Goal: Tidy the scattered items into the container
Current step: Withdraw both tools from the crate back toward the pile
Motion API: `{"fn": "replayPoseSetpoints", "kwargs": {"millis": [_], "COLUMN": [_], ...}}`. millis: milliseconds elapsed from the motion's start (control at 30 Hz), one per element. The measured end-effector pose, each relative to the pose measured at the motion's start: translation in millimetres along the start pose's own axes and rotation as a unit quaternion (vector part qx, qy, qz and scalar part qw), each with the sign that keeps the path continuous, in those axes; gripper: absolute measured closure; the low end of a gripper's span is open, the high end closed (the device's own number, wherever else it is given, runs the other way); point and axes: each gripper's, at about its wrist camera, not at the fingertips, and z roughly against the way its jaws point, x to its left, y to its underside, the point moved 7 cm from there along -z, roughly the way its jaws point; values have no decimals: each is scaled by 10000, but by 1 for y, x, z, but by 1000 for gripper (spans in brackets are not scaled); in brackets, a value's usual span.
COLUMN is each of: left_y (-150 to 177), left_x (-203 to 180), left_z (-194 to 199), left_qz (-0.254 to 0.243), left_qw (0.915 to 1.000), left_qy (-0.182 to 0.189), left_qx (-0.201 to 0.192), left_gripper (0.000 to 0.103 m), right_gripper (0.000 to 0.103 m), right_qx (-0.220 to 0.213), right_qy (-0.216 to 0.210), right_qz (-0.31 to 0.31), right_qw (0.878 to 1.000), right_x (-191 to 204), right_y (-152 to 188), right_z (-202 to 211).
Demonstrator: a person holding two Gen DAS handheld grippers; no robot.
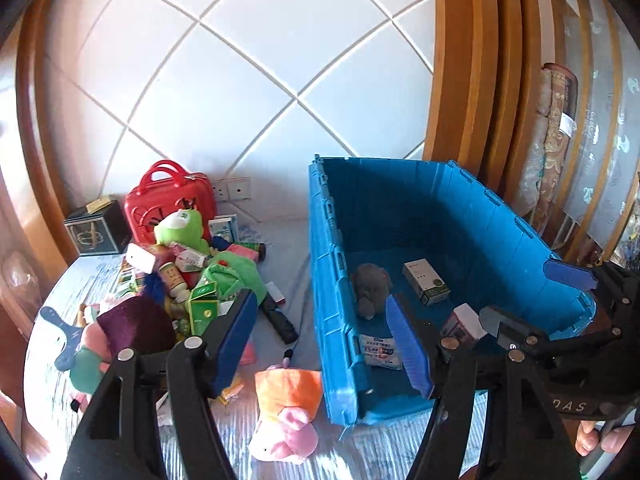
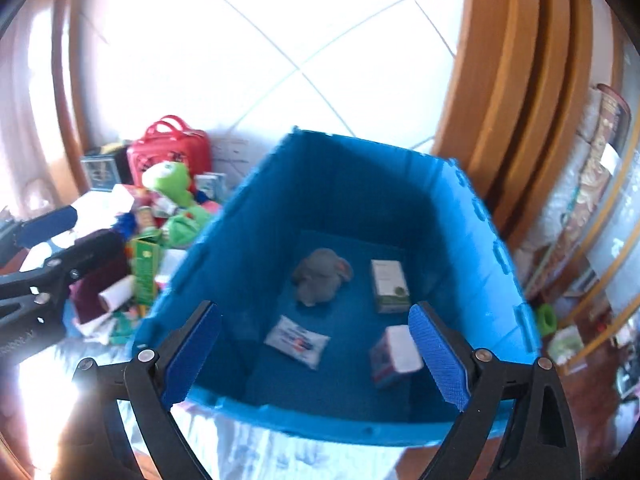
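Barely started: four items lie in the blue crate (image 2: 496,264), the toy-and-box pile (image 1: 188,276) at left remains, and the left gripper (image 1: 324,336) and right gripper (image 2: 316,356) are both spread and empty.

Open left tongs (image 1: 324,344) straddle the blue container's (image 1: 332,280) wall.

Blue crate (image 2: 496,248) open-topped, floor mostly bare; toy heap (image 1: 180,276) crowds left.

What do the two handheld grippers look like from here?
Both the left gripper and the right gripper have black, angular linkage arms with silver pivot bolts and flat fingers faced with textured blue pads. White lettering marks the right gripper's body in the left view.
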Motion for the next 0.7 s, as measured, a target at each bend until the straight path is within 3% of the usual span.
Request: {"fn": "replayPoseSetpoints", "kwargs": {"millis": [300,700], "left_y": [59,122], "left_x": [66,185], "left_z": [48,77], "left_qz": [444,979], "left_qw": [9947,9848], "left_qy": [-908,-1403], "left_qx": [175,291], "left_gripper": [37,37], "right_gripper": [7,5], "right_qx": [-200,-156], "right_qy": [-967,-1562], "right_qz": [307,459], "right_qw": [9946,9865], "right_x": [81,174], "right_y": [22,40], "right_z": [15,11]}}
